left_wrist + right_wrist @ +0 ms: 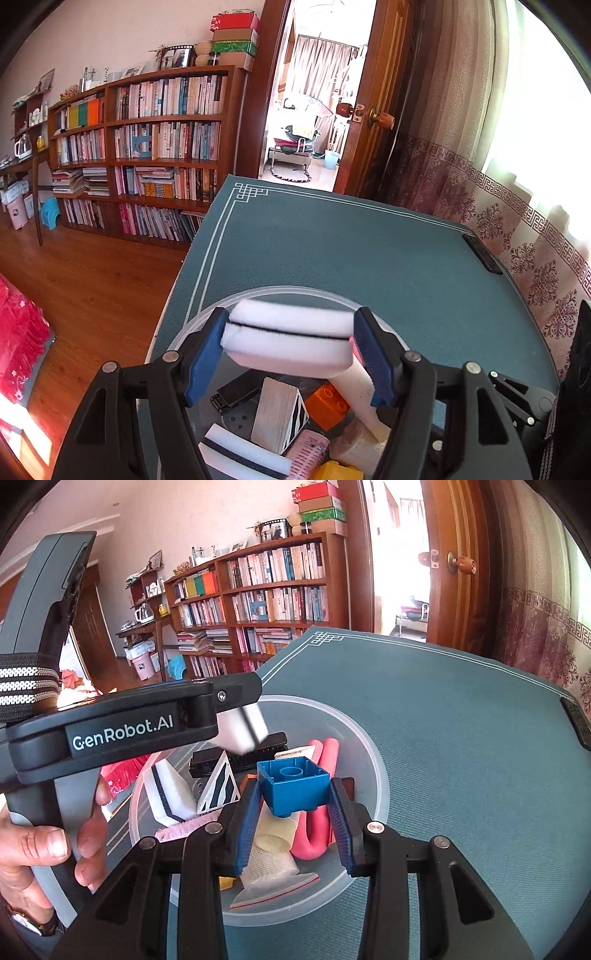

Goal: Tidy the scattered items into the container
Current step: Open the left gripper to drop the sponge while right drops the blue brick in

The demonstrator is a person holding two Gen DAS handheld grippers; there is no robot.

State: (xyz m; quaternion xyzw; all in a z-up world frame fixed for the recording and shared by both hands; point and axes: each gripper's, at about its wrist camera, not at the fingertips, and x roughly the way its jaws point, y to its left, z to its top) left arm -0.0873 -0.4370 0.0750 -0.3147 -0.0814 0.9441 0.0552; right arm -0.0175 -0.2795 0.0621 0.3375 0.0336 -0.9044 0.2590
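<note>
1. Left-hand gripper (290, 341), black with blue ribbed finger pads, was seen closed on a white rectangular sponge with a thin dark middle layer (288, 338), gripped at both short ends and held above the translucent round plastic bowl (207, 314)
2. Right-hand gripper (295, 805), of the same build, was seen clamped on a blue hollow plastic building brick (293, 786), its open underside turned upward, held over the same bowl (369, 753)
3. From the right wrist view, the left gripper body marked "GenRobot.AI" (122, 734) was seen reaching in from the left, held by a person's hand (48, 849), with the white sponge (243, 727) showing at its tip
4. Within the bowl were seen a second white sponge with a dark stripe (166, 790), a wooden wedge block with black and white stripes (219, 786), a black rectangular brush (258, 753), a pink bent foam tube (317, 823), a cream foam cylinder (275, 834) and a clear zip bag with a red seal line (273, 882)
5. An orange plastic brick (328, 404) and a pink hair roller (308, 454) were also seen in the bowl from the left wrist view
6. The bowl was set on a teal table mat with a white line border (332, 251), near its front-left part
</note>
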